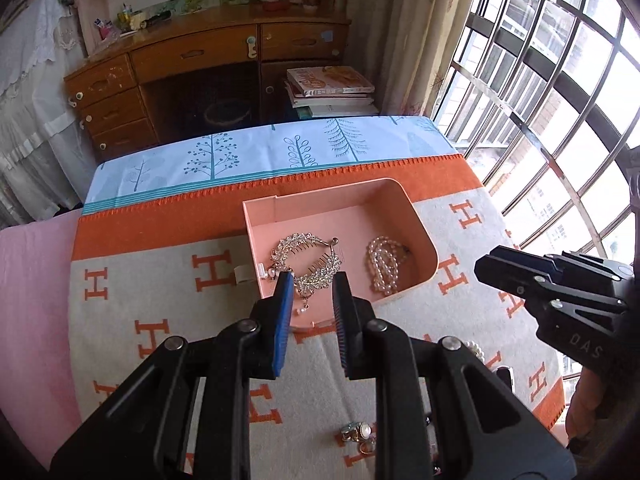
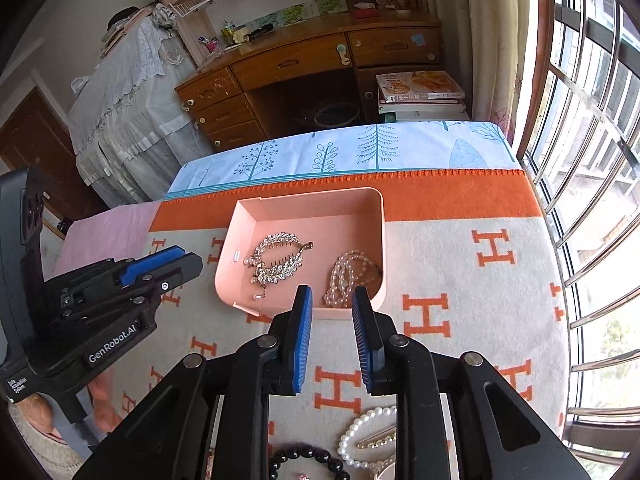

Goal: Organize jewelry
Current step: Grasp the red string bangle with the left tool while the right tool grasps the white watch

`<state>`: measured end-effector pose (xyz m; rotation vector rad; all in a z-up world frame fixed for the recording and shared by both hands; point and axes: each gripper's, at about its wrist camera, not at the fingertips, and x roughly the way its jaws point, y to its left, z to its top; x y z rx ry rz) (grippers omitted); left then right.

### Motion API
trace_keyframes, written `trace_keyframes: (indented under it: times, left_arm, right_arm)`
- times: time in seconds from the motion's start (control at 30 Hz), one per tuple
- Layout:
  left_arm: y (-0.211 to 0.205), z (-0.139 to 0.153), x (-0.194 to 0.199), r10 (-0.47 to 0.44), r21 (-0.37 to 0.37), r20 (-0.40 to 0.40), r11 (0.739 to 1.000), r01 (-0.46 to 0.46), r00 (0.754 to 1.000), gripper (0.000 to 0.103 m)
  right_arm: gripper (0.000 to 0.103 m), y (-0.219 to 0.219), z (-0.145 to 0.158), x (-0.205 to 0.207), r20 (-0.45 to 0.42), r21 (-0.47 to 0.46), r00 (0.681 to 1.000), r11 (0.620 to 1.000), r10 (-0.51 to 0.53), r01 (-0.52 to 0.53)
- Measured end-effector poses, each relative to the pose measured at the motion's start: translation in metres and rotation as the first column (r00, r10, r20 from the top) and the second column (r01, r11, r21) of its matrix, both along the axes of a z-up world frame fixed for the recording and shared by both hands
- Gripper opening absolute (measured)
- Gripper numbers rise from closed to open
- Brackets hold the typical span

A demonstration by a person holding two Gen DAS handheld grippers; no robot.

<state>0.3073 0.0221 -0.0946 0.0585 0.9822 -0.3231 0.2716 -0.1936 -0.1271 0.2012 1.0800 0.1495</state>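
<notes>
- Blanket (image 2: 460, 248), cream with orange H marks and an orange border, spread under everything.
- Blue sheet (image 2: 360, 152) with tree prints, beyond the border.
- Pink sheet (image 1: 32, 280) at the left.
- Wooden desk (image 2: 304, 60) against the wall.
- Stacked books (image 2: 422, 94) beside the desk.
- Barred window (image 2: 592, 128) at the right.

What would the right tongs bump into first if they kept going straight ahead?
Probably the pink box's near wall, or the pearl necklace inside it. The right tongs hold nothing, and depth is hard to judge.
</notes>
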Motion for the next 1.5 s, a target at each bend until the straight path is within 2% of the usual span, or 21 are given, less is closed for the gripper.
trace_keyframes:
  times: [0.07, 0.2, 0.37, 0.5, 0.7, 0.83, 0.97, 1.17, 1.37, 1.5]
  left_arm:
    - [0.004, 0.014, -0.014, -0.004, -0.012, 0.004, 1.0, 0.004, 1.0, 0.017]
    - [0.008, 0.034, -0.039, -0.029, -0.021, -0.042, 0.999, 0.028, 0.999, 0.017]
    - [0.007, 0.06, -0.079, -0.03, 0.011, 0.0, 0.999, 0.03, 1.0, 0.017]
    - [0.006, 0.08, -0.109, -0.045, 0.002, 0.022, 0.999, 0.045, 0.999, 0.017]
    - [0.009, 0.093, -0.149, -0.05, 0.026, 0.025, 0.998, 0.05, 0.998, 0.017]
    - [0.014, 0.082, -0.166, -0.024, 0.047, -0.022, 0.999, 0.025, 0.999, 0.017]
    - [0.02, 0.066, -0.183, -0.015, 0.065, -0.027, 0.998, 0.016, 1.0, 0.017]
    - [0.029, 0.036, -0.204, 0.009, 0.066, -0.048, 0.998, -0.005, 0.999, 0.017]
    - [0.038, -0.022, -0.22, 0.035, 0.018, -0.152, 0.999, -0.033, 0.988, 0.017]
    - [0.046, -0.063, -0.231, 0.082, 0.02, -0.198, 0.997, -0.08, 0.977, 0.017]
  right_arm:
    - [0.021, -0.003, 0.01, -0.017, 0.013, 0.006, 1.0, 1.0, 0.006, -0.006]
    - [0.021, -0.003, 0.028, -0.046, 0.045, 0.0, 0.999, 1.0, 0.023, -0.023]
    - [0.021, -0.004, 0.057, -0.085, 0.092, -0.022, 0.994, 0.999, 0.05, -0.048]
    - [0.037, -0.009, 0.082, -0.118, 0.146, -0.051, 0.987, 0.997, 0.062, -0.056]
    - [0.037, -0.018, 0.107, -0.161, 0.187, -0.085, 0.979, 0.994, 0.087, -0.072]
    - [0.037, -0.021, 0.11, -0.19, 0.184, -0.099, 0.977, 0.991, 0.105, -0.088]
    - [0.037, -0.025, 0.104, -0.213, 0.159, -0.089, 0.98, 0.99, 0.123, -0.11]
    - [0.037, -0.026, 0.074, -0.231, 0.112, -0.073, 0.986, 0.991, 0.123, -0.115]
    - [0.037, -0.029, 0.031, -0.238, 0.06, -0.087, 0.992, 0.99, 0.114, -0.108]
    - [0.037, -0.027, 0.003, -0.237, 0.033, -0.106, 0.993, 0.988, 0.117, -0.113]
